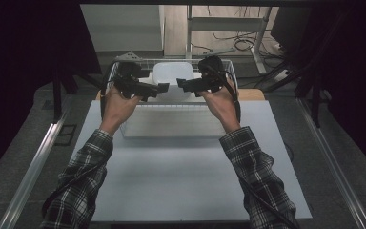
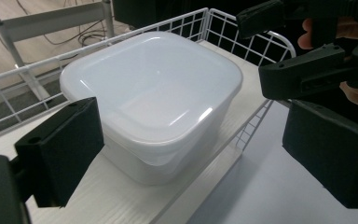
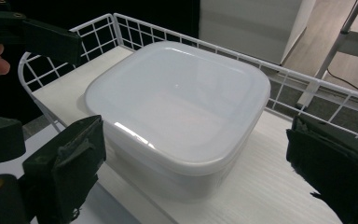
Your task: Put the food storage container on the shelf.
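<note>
likely light, stiff, slick: lidded plastic tub (image 2: 154, 100) between both claws. left gripper (image 1: 164, 87) and right gripper (image 1: 179, 83) gape wide, empty; grip opposite walls under the lid's rim.

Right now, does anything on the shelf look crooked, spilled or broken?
Nothing stands out. The white tub sits flat on the wire-railed shelf with its lid seated evenly, no spill or crack visible. Both grippers, left and right, are open, apart from it.

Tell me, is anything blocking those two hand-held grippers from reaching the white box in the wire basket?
Nothing visible does. The white lidded box sits alone on the wire basket's shelf. The left hand-held gripper and right hand-held gripper face it from either side, jaws open, with only air between.
</note>
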The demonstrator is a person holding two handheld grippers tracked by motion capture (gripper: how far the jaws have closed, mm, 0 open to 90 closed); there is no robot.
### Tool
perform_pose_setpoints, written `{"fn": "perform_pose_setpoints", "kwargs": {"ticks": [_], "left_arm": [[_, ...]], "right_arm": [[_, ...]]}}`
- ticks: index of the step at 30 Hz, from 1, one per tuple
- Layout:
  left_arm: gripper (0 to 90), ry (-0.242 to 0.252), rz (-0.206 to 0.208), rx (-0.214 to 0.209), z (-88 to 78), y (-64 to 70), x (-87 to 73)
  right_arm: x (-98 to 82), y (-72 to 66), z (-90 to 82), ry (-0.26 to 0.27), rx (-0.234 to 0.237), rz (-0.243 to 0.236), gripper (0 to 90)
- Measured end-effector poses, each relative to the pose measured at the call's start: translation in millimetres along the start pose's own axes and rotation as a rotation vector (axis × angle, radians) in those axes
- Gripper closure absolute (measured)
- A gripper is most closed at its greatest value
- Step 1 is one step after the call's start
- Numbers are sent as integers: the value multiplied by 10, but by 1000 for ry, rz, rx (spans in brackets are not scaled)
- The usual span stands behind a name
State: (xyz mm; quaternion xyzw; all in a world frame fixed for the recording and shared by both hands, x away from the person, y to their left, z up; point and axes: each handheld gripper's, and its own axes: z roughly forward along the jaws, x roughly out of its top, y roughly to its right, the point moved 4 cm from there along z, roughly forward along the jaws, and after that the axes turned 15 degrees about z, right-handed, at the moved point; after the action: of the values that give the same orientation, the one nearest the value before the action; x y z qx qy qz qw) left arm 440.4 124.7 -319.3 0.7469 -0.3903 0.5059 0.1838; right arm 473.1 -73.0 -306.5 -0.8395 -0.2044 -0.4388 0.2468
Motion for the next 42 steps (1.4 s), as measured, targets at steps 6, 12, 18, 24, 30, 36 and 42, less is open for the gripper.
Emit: {"fn": "perform_pose_setpoints", "kwargs": {"ticks": [6, 12, 18, 24, 30, 36, 42], "left_arm": [[29, 36, -8, -13, -56, 43, -39], [22, 62, -13, -42, -141, 90, -86], [19, 56, -5, -60, -205, 145, -145], [18, 44, 3, -69, -246, 189, -229], [19, 28, -5, -65, -259, 212, -324], [23, 14, -11, -65, -268, 251, -439], [23, 15, -15, -70, -294, 299, -550]], "right_arm": [[-62, -34, -33, -8, 19, -19, 31], [-146, -81, -68, -27, 32, -43, 19], [-192, -111, -103, -41, 33, -65, 18], [-226, -81, -145, -67, 29, -87, 18], [-291, -49, -187, -69, 29, -89, 18], [-414, 20, -232, -60, 37, -68, 16], [-517, 63, -307, -48, 52, -65, 13]]}}
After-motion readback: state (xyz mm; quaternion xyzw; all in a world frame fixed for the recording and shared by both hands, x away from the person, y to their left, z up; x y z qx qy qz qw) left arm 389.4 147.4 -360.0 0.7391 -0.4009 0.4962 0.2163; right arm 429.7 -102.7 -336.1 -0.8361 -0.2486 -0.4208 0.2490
